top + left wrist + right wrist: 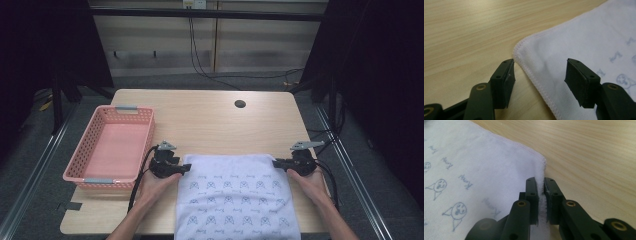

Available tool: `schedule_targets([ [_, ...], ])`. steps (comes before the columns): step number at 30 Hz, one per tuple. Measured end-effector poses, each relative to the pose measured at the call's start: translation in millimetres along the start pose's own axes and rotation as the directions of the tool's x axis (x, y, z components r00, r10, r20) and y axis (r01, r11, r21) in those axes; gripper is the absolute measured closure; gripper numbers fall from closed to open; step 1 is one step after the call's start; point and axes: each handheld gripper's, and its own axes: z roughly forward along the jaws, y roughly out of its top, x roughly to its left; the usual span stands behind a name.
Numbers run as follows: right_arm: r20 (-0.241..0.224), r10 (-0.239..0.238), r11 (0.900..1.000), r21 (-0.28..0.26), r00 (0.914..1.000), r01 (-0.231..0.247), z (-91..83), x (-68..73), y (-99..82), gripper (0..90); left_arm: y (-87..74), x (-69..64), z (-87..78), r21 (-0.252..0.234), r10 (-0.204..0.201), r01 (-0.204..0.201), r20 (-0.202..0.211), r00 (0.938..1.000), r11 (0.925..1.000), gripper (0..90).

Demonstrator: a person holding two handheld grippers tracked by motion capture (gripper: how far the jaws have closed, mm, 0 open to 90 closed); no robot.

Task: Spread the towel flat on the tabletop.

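Note:
A white towel (235, 192) printed with small blue figures lies flat on the near half of the wooden table, hanging over the front edge. My left gripper (186, 169) is at the towel's far left corner (517, 50), jaws open and straddling the hemmed edge, one jaw over the wood, one over the cloth. My right gripper (276, 163) is at the far right corner, and its jaws (541, 192) are shut on the towel's (486, 170) edge, with a ridge of cloth pinched between them.
A pink plastic basket (80, 167) stands on the table's left side, close to my left hand. A round cable hole (240, 104) sits in the table's far part. Bare wood (210, 125) stretches beyond the towel.

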Motion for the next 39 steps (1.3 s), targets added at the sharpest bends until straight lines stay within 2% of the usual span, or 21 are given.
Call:
schedule_targets([
  [2,-0.005,-0.002,1.0,0.002,1.0,0.002,0.4,0.4,-0.1,83.0,0.1,-2.3,2.7,0.011,0.044,-0.044,-0.006,0.999,0.999,47.1],
  [5,-0.016,0.004,1.0,0.005,0.9999,-0.004,0.9,0.9,0.5,83.1,-0.1,-1.9,6.6,-0.011,0.048,-0.048,0.026,0.9985,0.9988,56.1],
  [6,-0.023,0.004,1.0,-0.002,0.9997,-0.004,1.1,0.7,1.0,83.0,0.3,-1.8,7.3,0.0,0.082,-0.082,0.033,0.9961,0.9966,62.1],
  [7,-0.037,0.014,0.9999,-0.004,0.9992,-0.014,0.6,0.7,1.9,83.1,0.7,-2.6,7.6,0.003,0.086,-0.086,0.015,0.9962,0.9963,69.5],
  [8,-0.036,0.017,0.9998,-0.009,0.9992,-0.017,0.9,0.6,2.6,83.1,1.0,-1.4,8.5,0.014,0.069,-0.07,0.053,0.9962,0.9975,75.1],
  [9,-0.037,0.019,0.9998,-0.012,0.9992,-0.019,0.9,0.5,3.3,83.1,0.9,-1.3,8.7,0.021,0.072,-0.073,0.075,0.9946,0.9971,84.5],
  [10,-0.043,0.017,0.9998,-0.014,0.9989,-0.017,0.8,0.3,3.7,83.2,1.1,-2.7,8.6,0.022,0.088,-0.089,0.065,0.9941,0.9958,86.5],
  [11,-0.048,0.014,0.9997,-0.017,0.9987,-0.015,-0.1,0.8,4.4,83.2,2.8,-2.0,8.4,0.034,0.074,-0.077,0.085,0.9936,0.9964,87.2],
  [13,-0.055,0.016,0.9995,-0.027,0.9984,-0.018,-2.3,1.6,4.7,83.2,4.4,-2.1,5.7,0.015,0.059,-0.06,0.083,0.9948,0.9981,87.5],
  [15,-0.058,0.021,0.999,-0.038,0.9981,-0.023,-5.8,2.1,4.7,83.3,8.2,-3.1,-1.2,-0.012,0.05,-0.049,0.099,0.9939,0.9987,87.6],
  [17,-0.064,0.023,0.9982,-0.055,0.9977,-0.026,-10.7,1.5,5.7,83.4,12.4,-5.2,-8.6,-0.042,0.061,-0.057,0.108,0.9923,0.9975,87.6],
  [19,-0.074,0.036,0.9951,-0.089,0.9966,-0.043,-18.0,0.1,8.5,83.5,15.9,-4.9,-16.1,-0.085,0.046,-0.035,0.128,0.9907,0.9957,87.6],
  [21,-0.076,0.03,0.9939,-0.104,0.9967,-0.038,-20.0,-0.5,10.1,83.5,18.0,-3.8,-19.8,-0.093,0.054,-0.043,0.12,0.9913,0.9948,87.6],
  [22,-0.085,0.034,0.9897,-0.136,0.9958,-0.046,-25.4,-1.5,15.6,83.6,21.4,-2.8,-23.7,-0.105,0.06,-0.048,0.114,0.9916,0.9934,87.6],
  [23,-0.084,0.03,0.9887,-0.144,0.996,-0.042,-26.9,-1.9,17.7,83.6,23.0,-2.7,-25.3,-0.114,0.057,-0.044,0.117,0.9915,0.9926,87.6],
  [26,-0.082,0.027,0.9852,-0.166,0.9962,-0.04,-32.1,-2.7,25.0,83.7,31.6,-3.2,-32.8,-0.13,0.078,-0.064,0.11,0.9908,0.9894,87.6],
  [30,-0.086,0.033,0.9773,-0.206,0.9957,-0.05,-37.5,-3.4,31.4,83.8,40.0,-1.6,-40.3,-0.162,0.072,-0.054,0.107,0.9917,0.9853,87.6],
  [34,-0.085,0.032,0.9742,-0.22,0.9959,-0.05,-39.6,-6.3,35.5,84.1,45.9,-0.2,-46.4,-0.174,0.089,-0.069,0.109,0.9901,0.9823,87.6],
  [39,-0.092,0.033,0.9625,-0.265,0.9952,-0.056,-44.0,-6.7,48.5,84.2,57.9,4.3,-54.2,-0.212,0.08,-0.054,0.114,0.9902,0.9758,87.6],
])
